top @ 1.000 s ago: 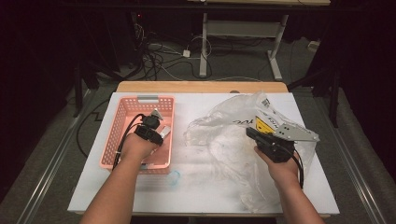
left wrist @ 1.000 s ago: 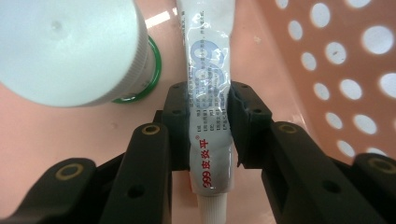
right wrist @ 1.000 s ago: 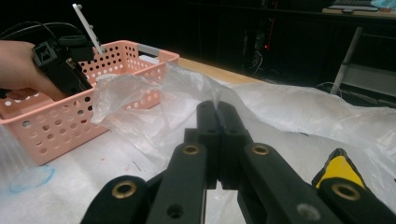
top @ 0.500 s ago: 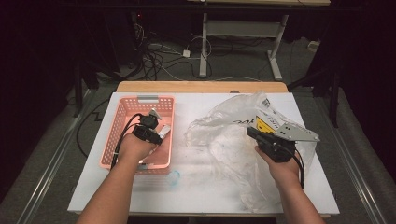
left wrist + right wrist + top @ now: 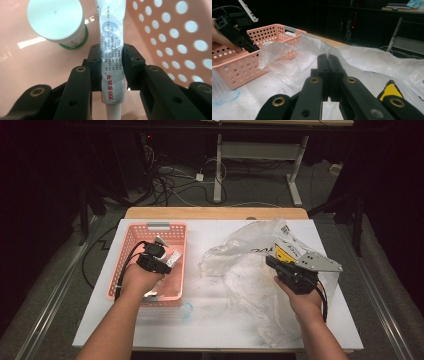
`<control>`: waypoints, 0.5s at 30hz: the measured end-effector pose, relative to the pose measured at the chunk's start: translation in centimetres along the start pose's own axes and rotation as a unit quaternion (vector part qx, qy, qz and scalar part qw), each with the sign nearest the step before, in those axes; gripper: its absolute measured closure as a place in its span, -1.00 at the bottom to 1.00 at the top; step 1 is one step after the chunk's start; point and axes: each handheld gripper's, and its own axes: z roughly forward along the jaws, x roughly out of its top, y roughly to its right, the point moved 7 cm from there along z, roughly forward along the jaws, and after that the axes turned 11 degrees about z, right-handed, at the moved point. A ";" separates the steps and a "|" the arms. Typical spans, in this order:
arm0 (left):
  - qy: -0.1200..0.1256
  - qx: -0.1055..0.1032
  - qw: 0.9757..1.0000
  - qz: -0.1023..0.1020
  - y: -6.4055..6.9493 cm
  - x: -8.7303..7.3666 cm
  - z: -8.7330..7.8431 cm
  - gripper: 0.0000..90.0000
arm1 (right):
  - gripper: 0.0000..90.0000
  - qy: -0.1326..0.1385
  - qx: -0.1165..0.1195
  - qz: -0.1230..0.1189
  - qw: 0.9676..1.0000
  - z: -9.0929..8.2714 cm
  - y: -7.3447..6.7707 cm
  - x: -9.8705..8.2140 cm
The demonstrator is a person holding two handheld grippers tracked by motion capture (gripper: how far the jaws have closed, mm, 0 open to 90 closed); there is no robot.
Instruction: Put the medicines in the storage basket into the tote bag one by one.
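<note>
Left hand-held gripper [image 5: 112, 75] clenched on an ointment tube [image 5: 111, 50], held inside the pink basket [image 5: 131, 245] beside a white-capped jar [image 5: 56, 21]. Right hand-held gripper [image 5: 328, 61] pinches the clear plastic bag [image 5: 250, 265] right of the basket. Likely step: depositing; next, release.

Cables [image 5: 175, 177], desk legs [image 5: 218, 175] behind table

one pink basket [image 5: 131, 270], one tube [image 5: 111, 50], one white-capped jar [image 5: 57, 22], seemingly one plastic bag [image 5: 250, 270].
</note>
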 end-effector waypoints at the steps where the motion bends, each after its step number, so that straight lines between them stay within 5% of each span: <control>1: 0.003 0.000 1.000 0.002 0.0 -0.1 -0.2 0.53 | 1.00 0.000 0.000 0.000 1.000 0.0 0.0 0.0; 15: 0.061 -0.004 0.998 0.003 0.2 -1.1 -2.2 0.53 | 1.00 0.001 0.002 0.000 1.000 0.0 0.0 0.0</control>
